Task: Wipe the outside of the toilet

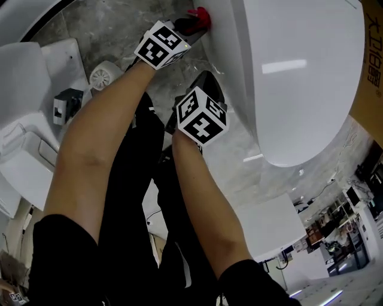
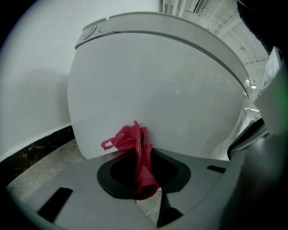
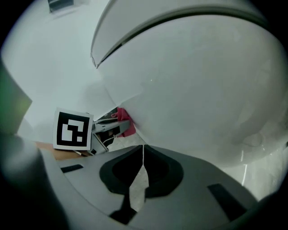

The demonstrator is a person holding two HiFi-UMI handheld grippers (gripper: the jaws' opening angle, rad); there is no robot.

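the left gripper point(image 2: 145, 186) has its jaws closed on a red cloth point(image 2: 135, 146), which stands up crumpled from between them and lies against the lower outside wall of the white toilet point(image 2: 157, 85), low down near where the bowl meets the grey marble floor point(image 2: 40, 168); in the head view that cloth point(image 1: 201, 16) shows at the toilet's point(image 1: 299, 77) side near the top edge, just past the left gripper point(image 1: 192, 25); the right gripper point(image 3: 143, 155) has its jaws brought together with nothing between them, only floor showing through the slit below; it hangs just beside the toilet's point(image 3: 202, 90) rounded wall; i cannot tell whether it touches; from the right gripper view the left gripper's marker cube point(image 3: 72, 130) and the cloth point(image 3: 126, 122) sit at the left, against the bowl; the toilet lid is down.
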